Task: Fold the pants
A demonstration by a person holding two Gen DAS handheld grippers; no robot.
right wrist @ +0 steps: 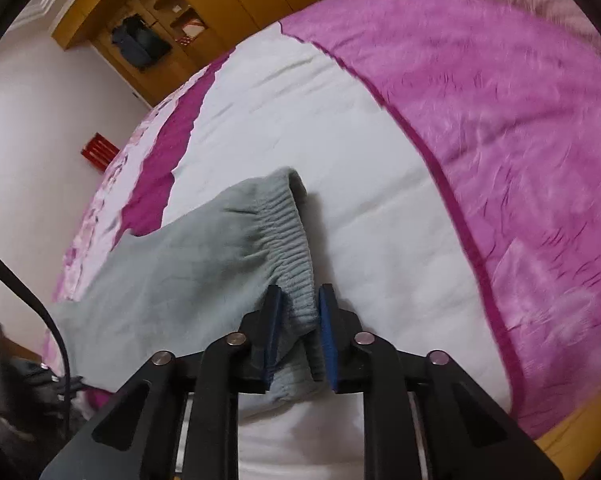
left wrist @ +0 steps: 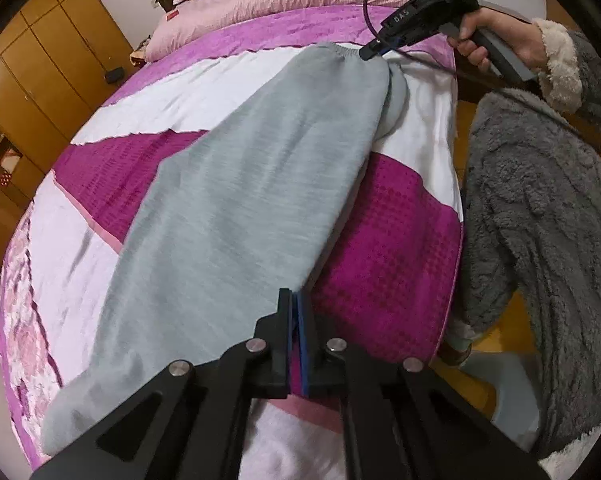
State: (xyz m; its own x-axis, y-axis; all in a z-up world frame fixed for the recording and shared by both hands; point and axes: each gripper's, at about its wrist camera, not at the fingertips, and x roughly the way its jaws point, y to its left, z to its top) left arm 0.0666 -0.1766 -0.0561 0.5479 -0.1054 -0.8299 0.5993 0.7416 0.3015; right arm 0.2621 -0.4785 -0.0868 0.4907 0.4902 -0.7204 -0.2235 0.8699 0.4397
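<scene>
One pair of grey pants, laid lengthwise on a bed, legs stacked one upon the other; hem end toward 7 o'clock in the left wrist view, elastic waistband toward 1 o'clock.

Wardrobe, wooden, at 10 o'clock beyond the bed's far side.

Bedspread, patchwork of magenta, white and floral pink panels, under the pants throughout.

Pillow, pale pink, at 12 o'clock at the head of the bed.

Left gripper, at 6 o'clock in its own view, black with blue pads; fingers pressed together at the near long edge of the pant leg. Whether any cloth is caught between the pads cannot be told.

Right gripper, at 1 o'clock in the left wrist view, tip down on the waistband corner; held by a hand coming out of a fleecy grey sleeve. In its own view the right gripper sits at 6 o'clock, fingers to either side of the ribbed waistband, the bunched band filling the narrow gap between the blue pads, pinched.

Grey fleece robe, at 3 o'clock, worn by the person standing at the bedside.
</scene>
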